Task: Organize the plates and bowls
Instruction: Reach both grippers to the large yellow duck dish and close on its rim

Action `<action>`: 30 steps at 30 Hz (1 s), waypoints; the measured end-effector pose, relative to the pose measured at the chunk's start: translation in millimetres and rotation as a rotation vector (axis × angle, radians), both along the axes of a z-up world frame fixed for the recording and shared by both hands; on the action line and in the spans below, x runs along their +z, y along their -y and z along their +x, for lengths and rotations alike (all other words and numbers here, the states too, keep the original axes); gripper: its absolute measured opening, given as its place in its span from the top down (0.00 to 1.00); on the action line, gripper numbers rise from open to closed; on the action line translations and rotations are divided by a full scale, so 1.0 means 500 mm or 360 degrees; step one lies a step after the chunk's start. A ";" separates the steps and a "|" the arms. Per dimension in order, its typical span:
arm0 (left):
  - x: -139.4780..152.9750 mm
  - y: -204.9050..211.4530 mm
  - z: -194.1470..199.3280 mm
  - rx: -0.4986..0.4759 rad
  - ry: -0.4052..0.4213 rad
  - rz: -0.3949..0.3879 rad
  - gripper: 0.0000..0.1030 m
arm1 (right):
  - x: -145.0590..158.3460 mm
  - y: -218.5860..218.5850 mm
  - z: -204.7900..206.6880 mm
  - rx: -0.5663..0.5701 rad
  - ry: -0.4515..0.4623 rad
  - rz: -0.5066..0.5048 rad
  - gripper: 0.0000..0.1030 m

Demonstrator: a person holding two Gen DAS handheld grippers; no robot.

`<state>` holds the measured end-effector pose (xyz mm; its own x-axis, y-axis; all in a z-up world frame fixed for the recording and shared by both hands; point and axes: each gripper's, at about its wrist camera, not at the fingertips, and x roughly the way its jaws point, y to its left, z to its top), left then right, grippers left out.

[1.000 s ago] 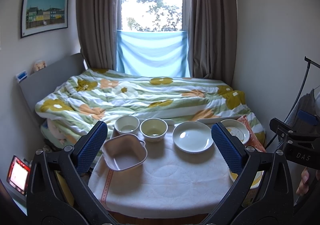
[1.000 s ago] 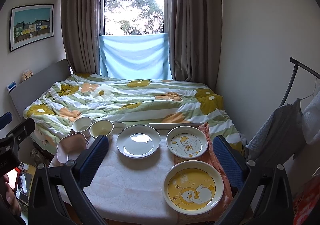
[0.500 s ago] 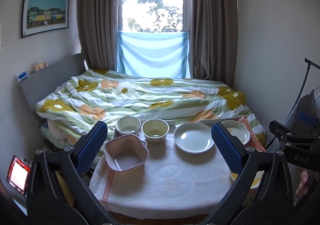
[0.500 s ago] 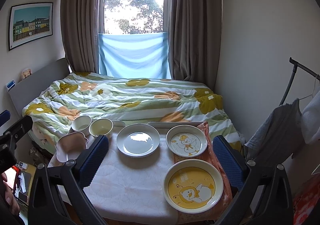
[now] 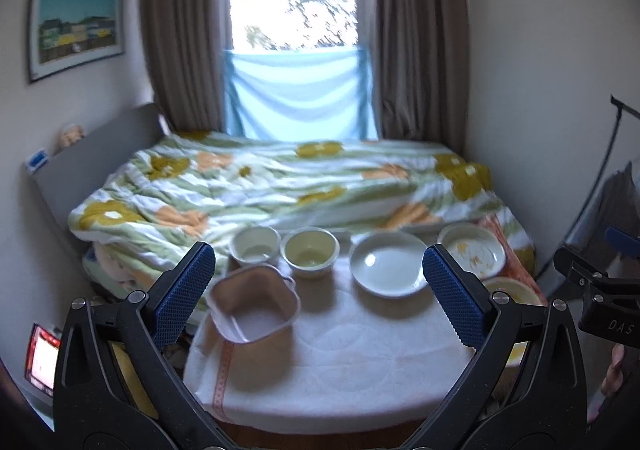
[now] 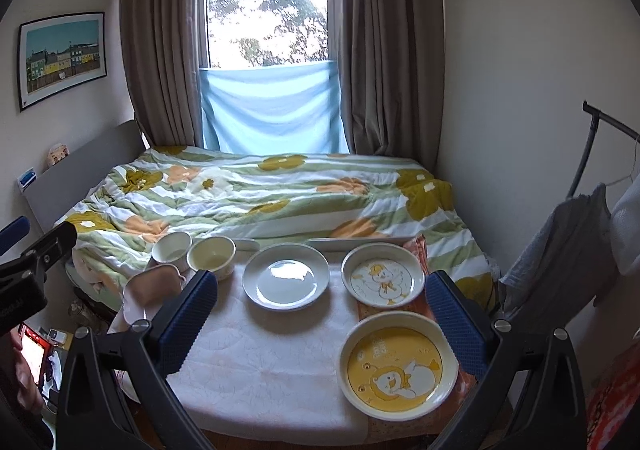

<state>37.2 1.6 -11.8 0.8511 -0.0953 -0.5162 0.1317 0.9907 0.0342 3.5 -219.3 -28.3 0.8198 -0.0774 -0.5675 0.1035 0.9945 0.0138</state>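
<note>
**Both grippers open above a table of plates and bowls**

Left wrist view: The left gripper (image 5: 318,290) sits at the bottom of the frame with its blue-padded fingers (image 5: 184,292) spread wide and holding nothing. Between them, in the lower middle, lies the table (image 5: 340,370), covered with a white cloth. A pink square bowl (image 5: 253,304) sits at centre left, just beside the left finger pad. Behind it, side by side, stand a white bowl (image 5: 255,246) and a cream bowl (image 5: 310,252). To their right rests a plain white plate (image 5: 389,264), and further right a plate with a duck print (image 5: 472,252). A yellow plate (image 5: 512,292) shows only partly behind the right finger. A flowered quilt (image 5: 280,185) fills the middle of the frame. This view is slightly blurred.

Right wrist view: The right gripper (image 6: 320,318) is also at the bottom, fingers (image 6: 456,324) wide apart and empty. The yellow plate (image 6: 398,364) lies at lower right, close to the right finger, with the duck-print plate (image 6: 382,276) just behind it; both rest on an orange cloth (image 6: 420,246). The plain white plate (image 6: 286,276) is at centre. The cream bowl (image 6: 212,256) and white bowl (image 6: 172,248) stand at centre left, and the pink bowl (image 6: 152,288) sits at the table's left edge, partly hidden by the left finger.
</note>
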 end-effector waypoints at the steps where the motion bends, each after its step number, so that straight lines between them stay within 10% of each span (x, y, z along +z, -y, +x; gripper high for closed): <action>1: -0.010 0.006 0.011 -0.0047 -0.0036 -0.0006 0.00 | -0.011 0.010 -0.002 -0.0028 -0.0026 0.0012 0.00; 15: -0.294 0.227 0.175 -0.0657 -0.0681 -0.0109 0.01 | -0.276 0.261 -0.036 -0.0312 -0.0376 0.0354 0.00; 30: -0.596 0.428 0.268 -0.0774 -0.1200 -0.0028 0.35 | -0.480 0.430 0.045 -0.0201 -0.0561 0.0726 0.42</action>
